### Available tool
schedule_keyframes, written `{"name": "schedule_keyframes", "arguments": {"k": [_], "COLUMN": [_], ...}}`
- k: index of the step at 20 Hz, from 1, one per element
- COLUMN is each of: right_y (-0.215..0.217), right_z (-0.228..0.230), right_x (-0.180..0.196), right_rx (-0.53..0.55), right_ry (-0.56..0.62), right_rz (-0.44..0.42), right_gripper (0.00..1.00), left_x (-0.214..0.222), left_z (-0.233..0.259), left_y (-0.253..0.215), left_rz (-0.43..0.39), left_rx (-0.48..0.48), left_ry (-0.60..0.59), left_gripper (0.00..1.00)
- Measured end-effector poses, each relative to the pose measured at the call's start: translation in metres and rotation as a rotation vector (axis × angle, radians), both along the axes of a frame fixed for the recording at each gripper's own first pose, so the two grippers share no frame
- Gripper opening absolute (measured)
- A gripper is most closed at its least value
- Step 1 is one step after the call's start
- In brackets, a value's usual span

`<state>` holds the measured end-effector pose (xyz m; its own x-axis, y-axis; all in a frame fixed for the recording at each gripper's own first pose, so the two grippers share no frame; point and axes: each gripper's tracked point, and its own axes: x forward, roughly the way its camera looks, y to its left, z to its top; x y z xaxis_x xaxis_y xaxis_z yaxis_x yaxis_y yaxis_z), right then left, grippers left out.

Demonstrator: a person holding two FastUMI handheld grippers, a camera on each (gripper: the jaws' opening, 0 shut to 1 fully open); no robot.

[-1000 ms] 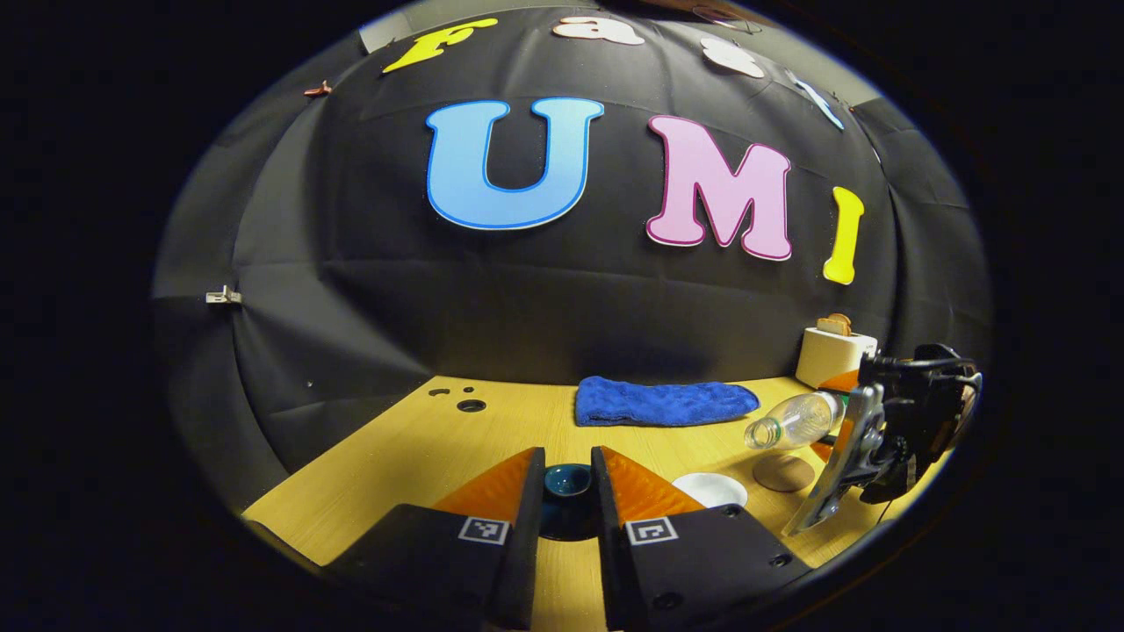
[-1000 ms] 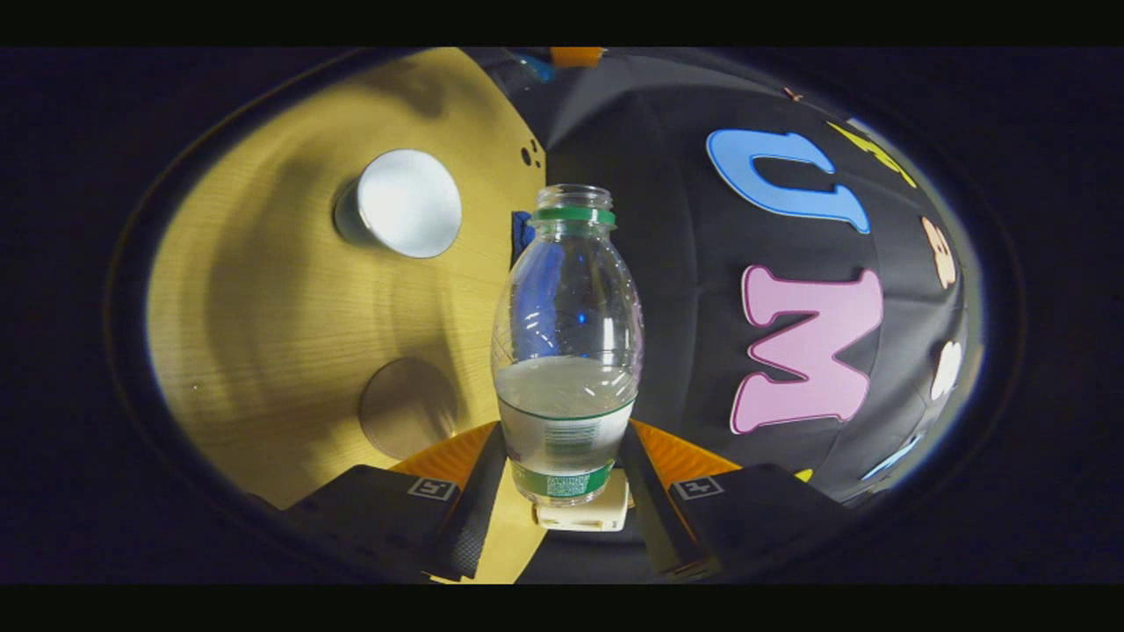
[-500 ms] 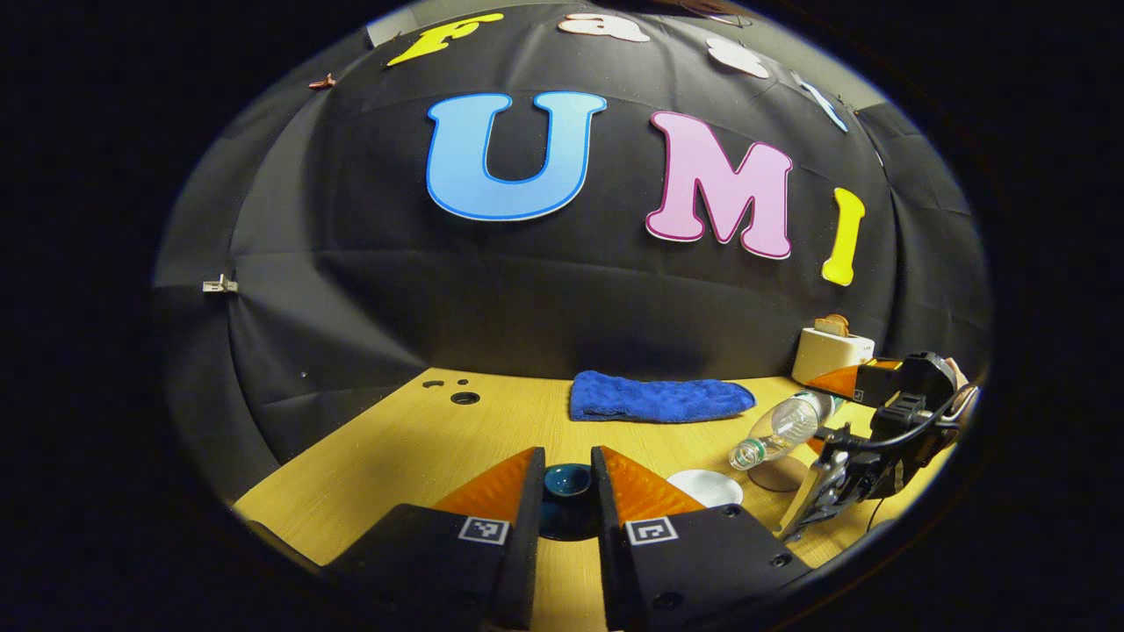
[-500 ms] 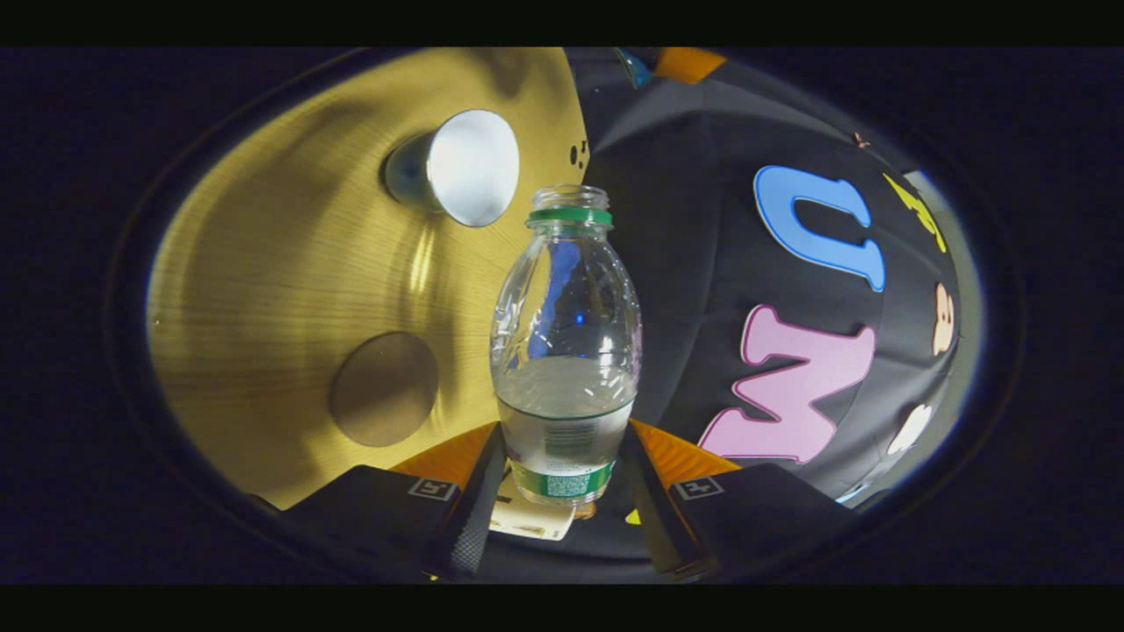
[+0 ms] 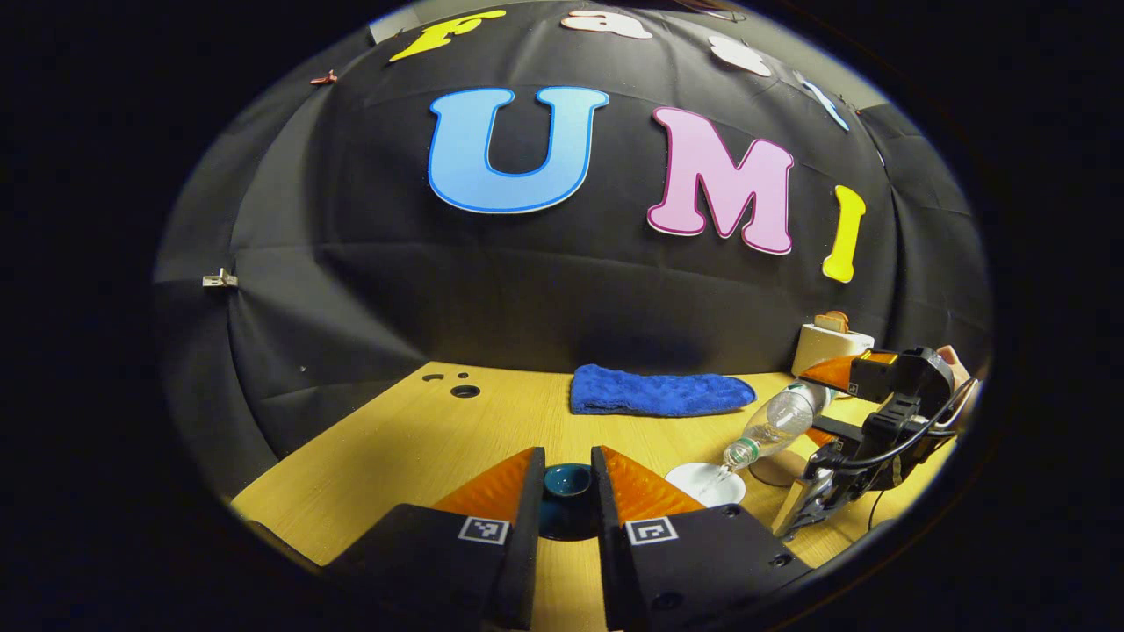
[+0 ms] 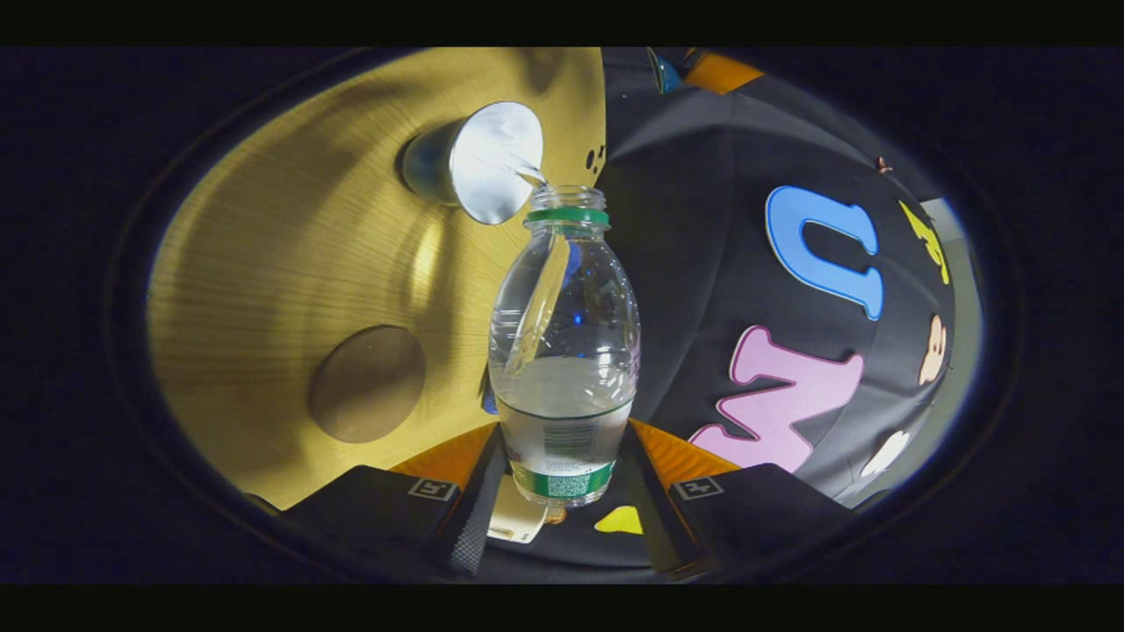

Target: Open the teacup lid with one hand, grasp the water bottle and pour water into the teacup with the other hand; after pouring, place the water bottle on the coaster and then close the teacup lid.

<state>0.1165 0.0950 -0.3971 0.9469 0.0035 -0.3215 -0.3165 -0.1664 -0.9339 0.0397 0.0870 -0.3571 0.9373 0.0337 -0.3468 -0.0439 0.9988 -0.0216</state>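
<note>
My left gripper (image 5: 566,463) is shut on the knob of the dark teal teacup lid (image 5: 565,505), holding it above the table. To its right stands the teacup (image 5: 702,485), uncovered, its inside white. My right gripper (image 6: 564,439) is shut on the clear water bottle (image 6: 562,351), low on its body. The bottle (image 5: 773,421) is tilted with its green-ringed mouth over the teacup (image 6: 479,171), and a thin stream of water runs into it. The round brown coaster (image 6: 367,384) lies bare beside the cup, also as the coaster (image 5: 777,470).
A blue cloth (image 5: 659,393) lies at the back of the wooden table (image 5: 421,448). A white toaster (image 5: 830,344) holding toast stands at the back right. A hand (image 5: 957,369) holds the right gripper near the table's right edge. Small holes (image 5: 464,391) mark the back left.
The right gripper has tipped the bottle further and brought its mouth over the teacup; water now flows out. The left gripper with the lid has stayed put.
</note>
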Motion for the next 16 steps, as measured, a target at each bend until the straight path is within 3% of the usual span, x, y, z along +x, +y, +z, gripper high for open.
{"name": "schedule_keyframes", "arguments": {"k": [16], "right_y": [0.012], "right_z": [0.038], "right_x": [0.023], "right_rx": [-0.152], "right_ry": [-0.185], "right_rz": [0.150], "right_gripper": [0.73], "left_x": [-0.002], "left_z": [-0.001], "left_y": [-0.001], "left_rz": [0.002], "left_rx": [-0.007], "left_ry": [-0.007], "left_gripper": [0.34]}}
